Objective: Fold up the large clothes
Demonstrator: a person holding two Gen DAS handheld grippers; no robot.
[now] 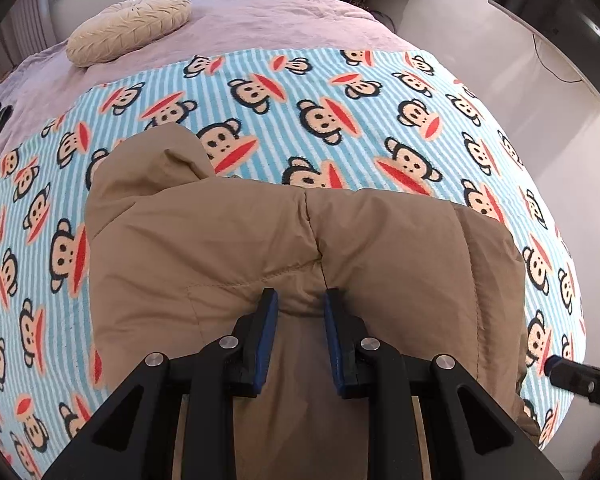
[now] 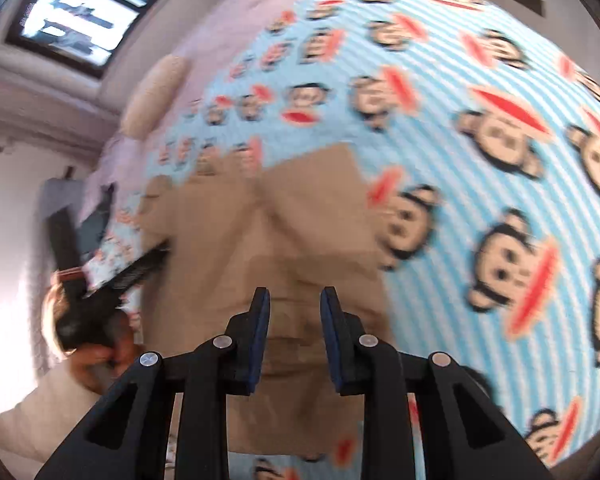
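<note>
Monkey-print blanket (image 1: pixel 340 92) bears a tan jacket (image 1: pixel 260 240); left gripper (image 1: pixel 301 300) and right gripper (image 2: pixel 295 298) gape, empty.

Right-wrist view motion-blurred; tan jacket (image 2: pixel 260 232) indistinct (lower edge behind claw).

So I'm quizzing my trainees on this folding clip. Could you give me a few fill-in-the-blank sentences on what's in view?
1. The tan jacket lies on a striped blanket printed with ____ faces.
2. The left gripper has its jaws ____ above the jacket.
3. The cream cushion rests on the ____ bedspread.
4. The right wrist view is ____ by motion.

Missing words: monkey; open; lilac; blurred
</note>
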